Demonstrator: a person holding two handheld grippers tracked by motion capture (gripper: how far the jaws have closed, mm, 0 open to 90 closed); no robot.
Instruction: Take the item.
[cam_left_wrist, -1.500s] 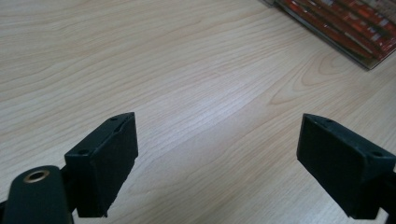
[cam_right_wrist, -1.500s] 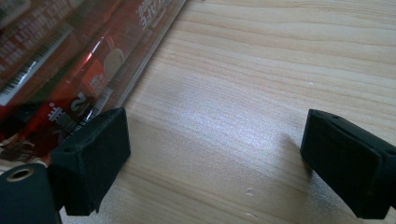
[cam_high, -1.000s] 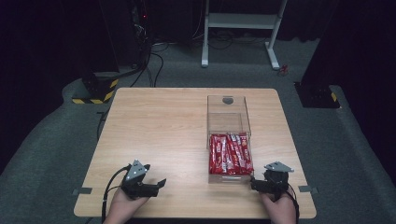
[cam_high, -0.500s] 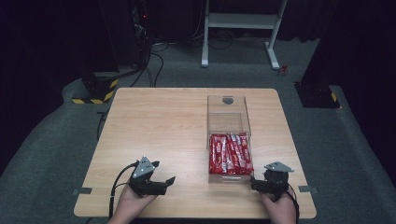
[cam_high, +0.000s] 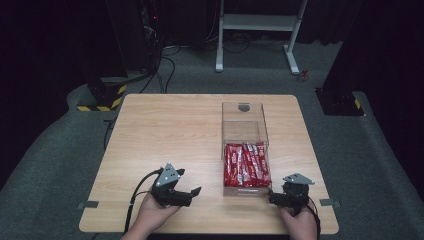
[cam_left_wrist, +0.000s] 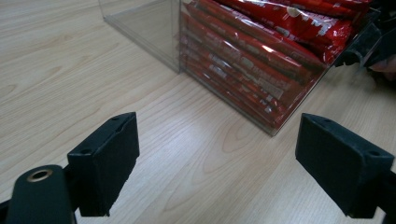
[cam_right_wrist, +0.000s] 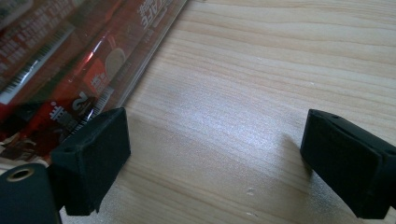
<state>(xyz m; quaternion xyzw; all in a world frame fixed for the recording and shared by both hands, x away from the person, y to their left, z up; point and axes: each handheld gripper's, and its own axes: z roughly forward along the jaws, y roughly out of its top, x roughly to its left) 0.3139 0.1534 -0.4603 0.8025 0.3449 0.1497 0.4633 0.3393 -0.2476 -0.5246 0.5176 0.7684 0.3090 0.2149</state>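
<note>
You're at the approach: both the left gripper (cam_high: 192, 194) and right gripper (cam_high: 273, 196) have fingers released, flanking the clear plastic box (cam_high: 243, 131) of red snack packets (cam_high: 246, 165) near the tabletop's near edge. Next, reach inside for one packet.

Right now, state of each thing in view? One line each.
Left gripper: open, empty, pointed at the box.
Right gripper: open, empty, beside the box.
Clear box: upright, topless, far half empty.
Red packets: stacked in the box's near half.
Table: bare wood.
</note>
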